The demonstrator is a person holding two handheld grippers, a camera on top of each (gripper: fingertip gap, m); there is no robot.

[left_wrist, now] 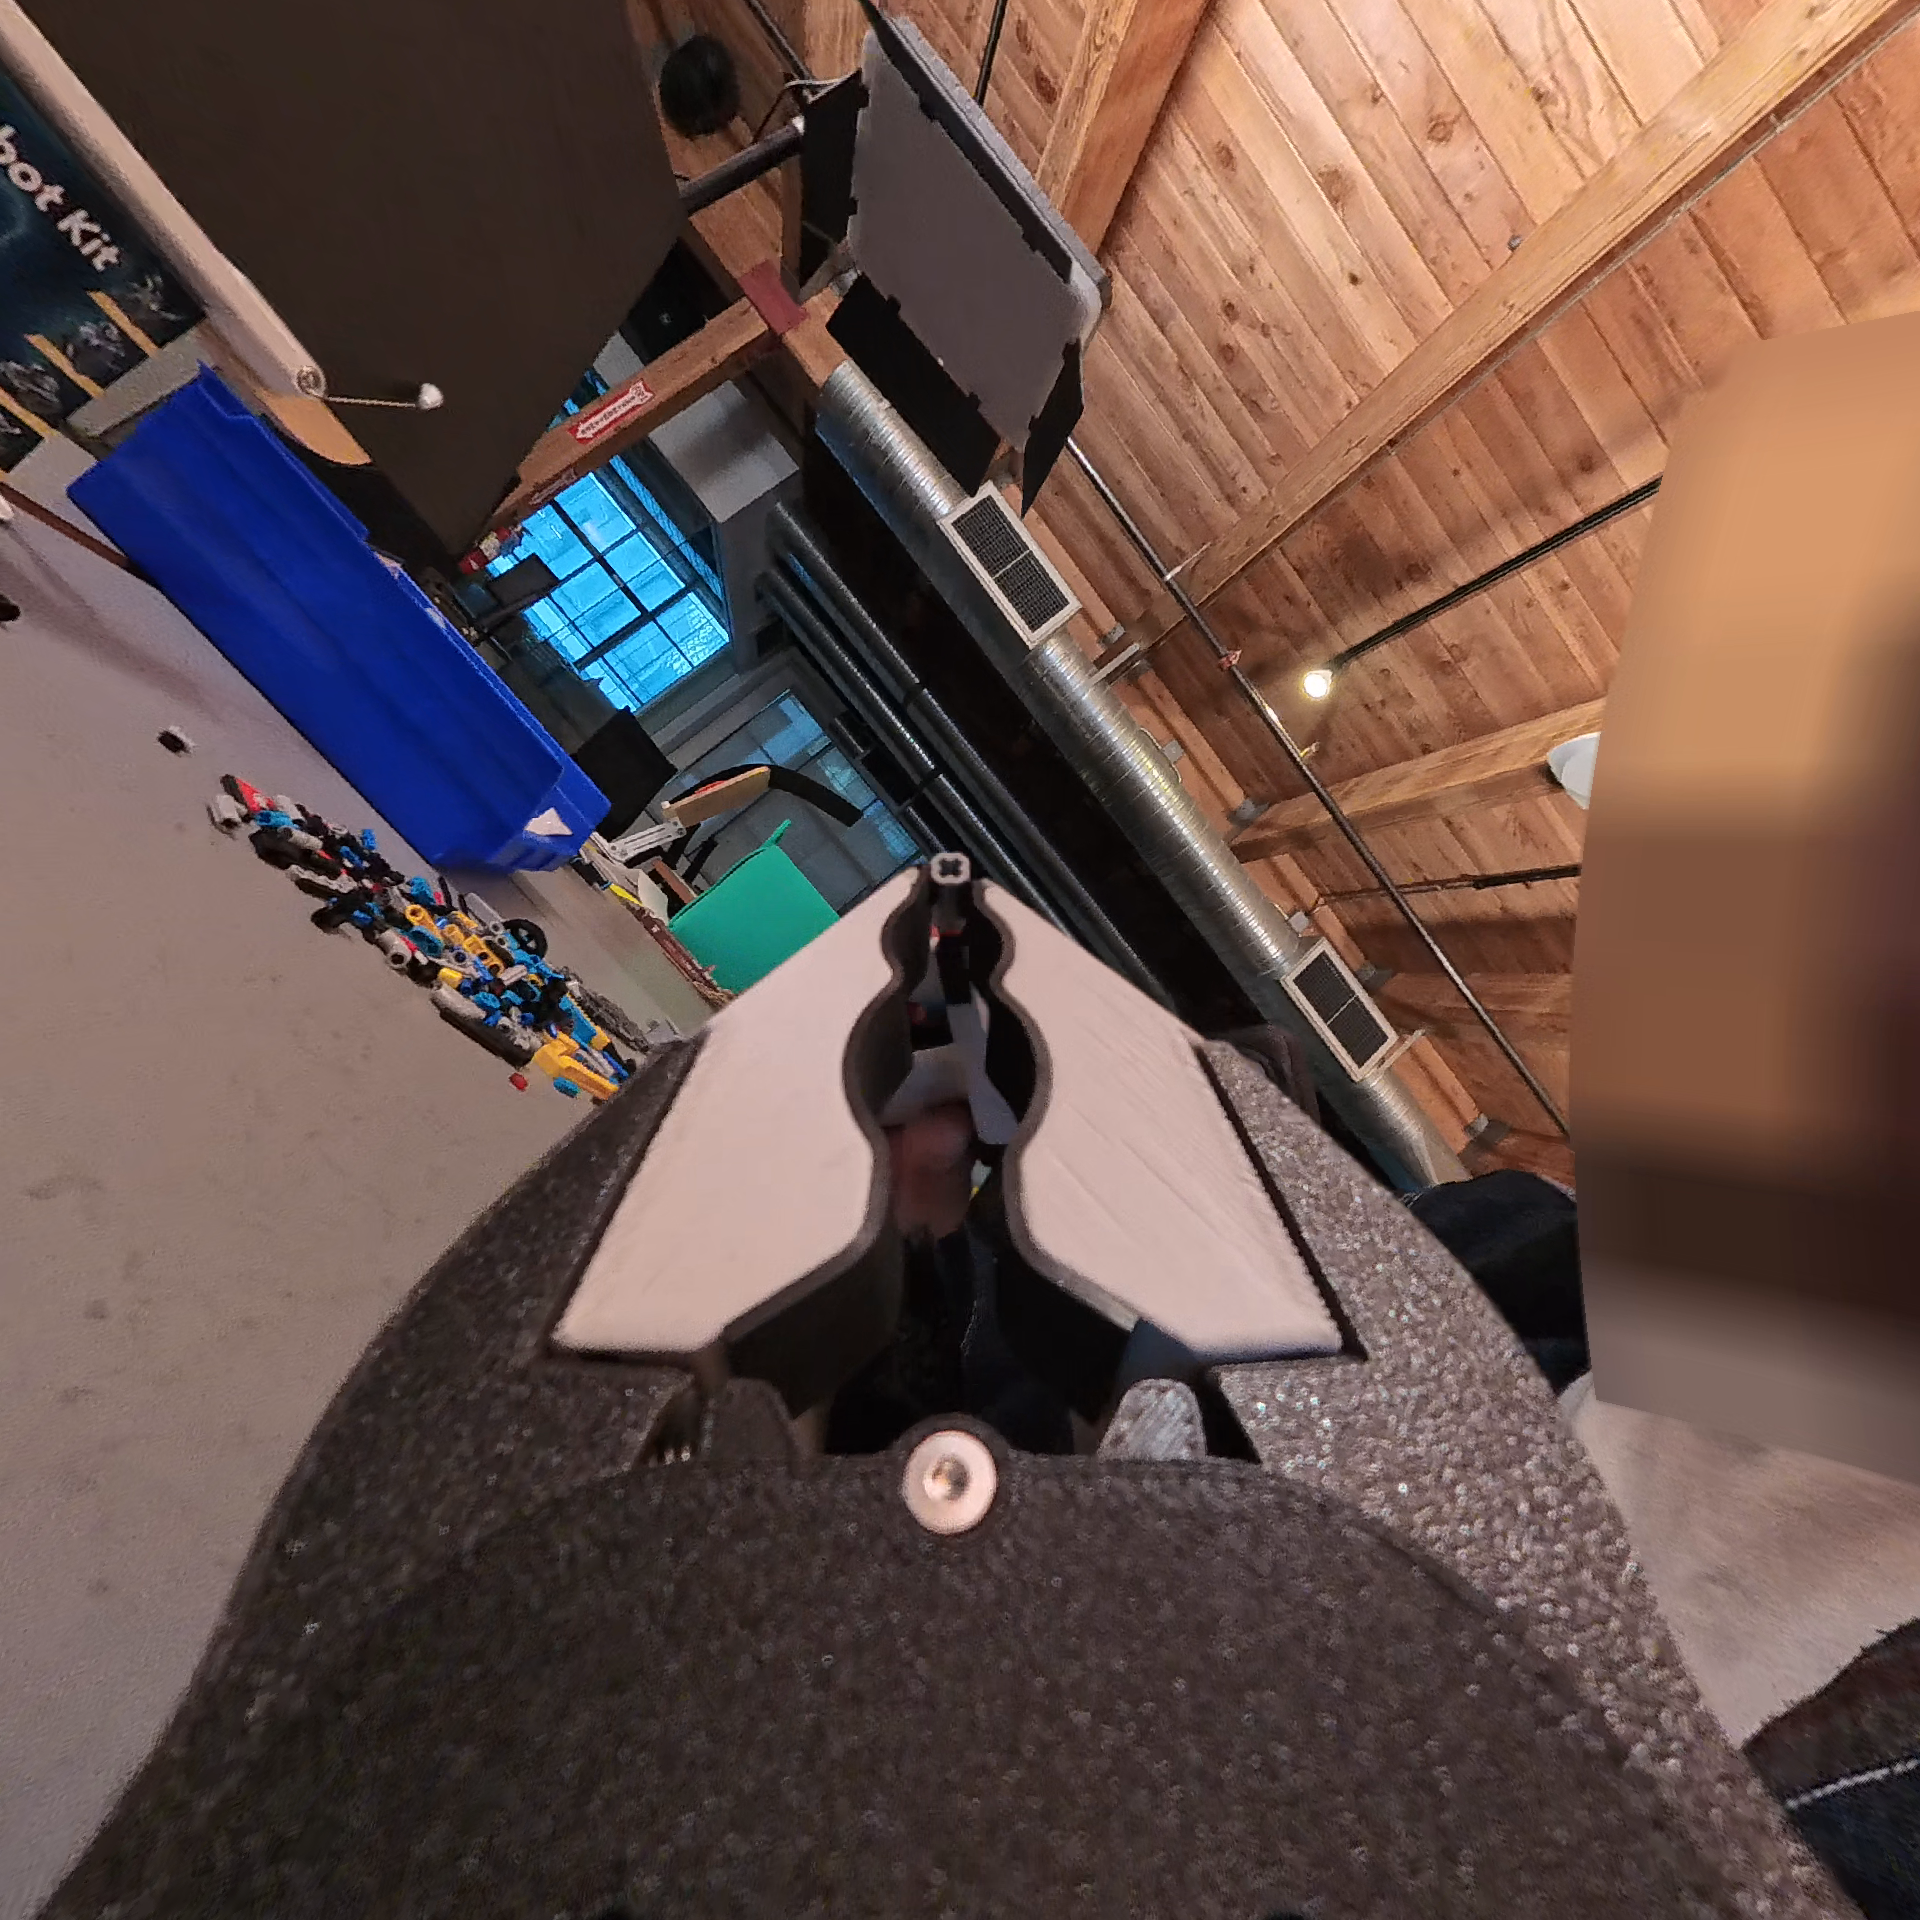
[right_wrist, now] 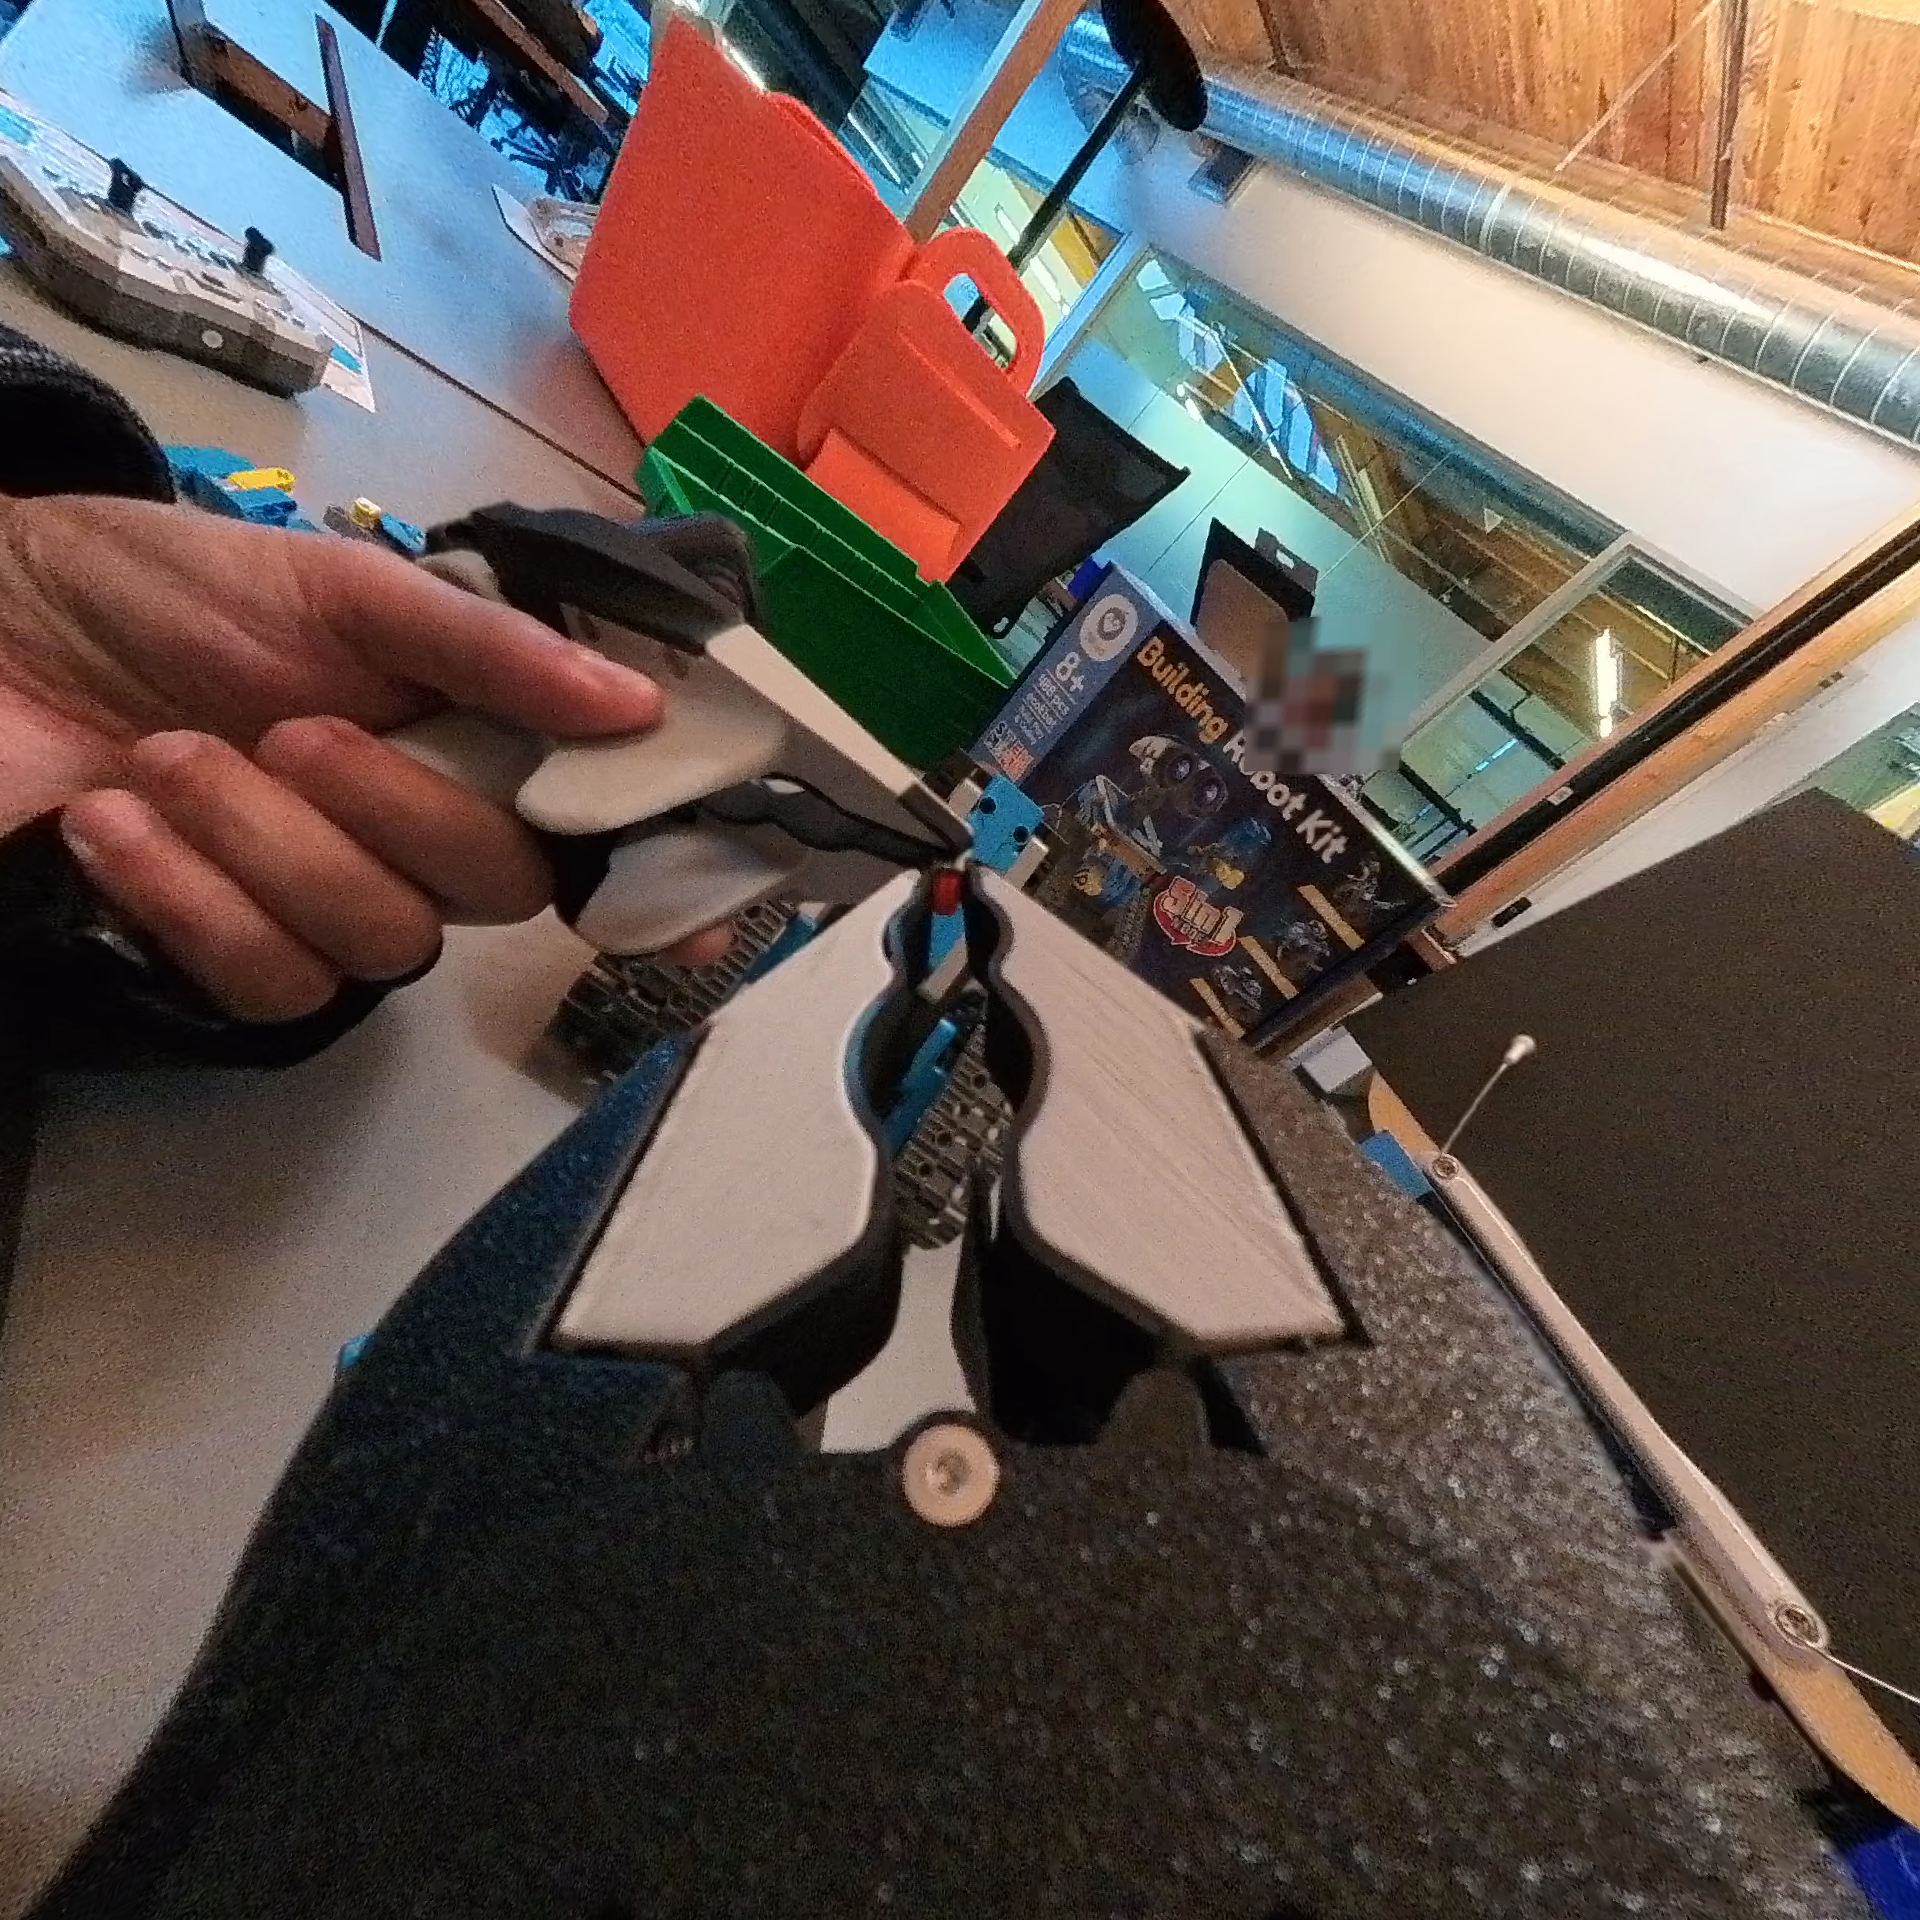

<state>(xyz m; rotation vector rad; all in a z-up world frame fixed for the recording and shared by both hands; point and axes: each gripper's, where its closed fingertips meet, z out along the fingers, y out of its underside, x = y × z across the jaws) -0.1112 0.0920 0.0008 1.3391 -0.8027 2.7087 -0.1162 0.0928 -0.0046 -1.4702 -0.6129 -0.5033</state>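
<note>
My left gripper [left_wrist: 951,888] is tilted up towards the ceiling and is shut on a small grey axle [left_wrist: 951,869] whose cross-shaped end shows at the fingertips. In the right wrist view a bare hand [right_wrist: 239,748] holds that left gripper [right_wrist: 951,847], whose tips meet the top of a blue and grey brick model [right_wrist: 940,1132] with dark tracks. My right gripper [right_wrist: 948,904] is shut on this model, which stands on the grey table [right_wrist: 208,1195]. A small red piece [right_wrist: 943,891] sits between the right fingertips.
A pile of loose small bricks [left_wrist: 447,945] lies on the table near a blue bin [left_wrist: 312,613]. A green bin [right_wrist: 862,623] with orange plastic pieces [right_wrist: 790,270], a building-kit box [right_wrist: 1195,821] and a black board [right_wrist: 1662,1143] stand behind the model. The tips of both grippers are at nearly the same place.
</note>
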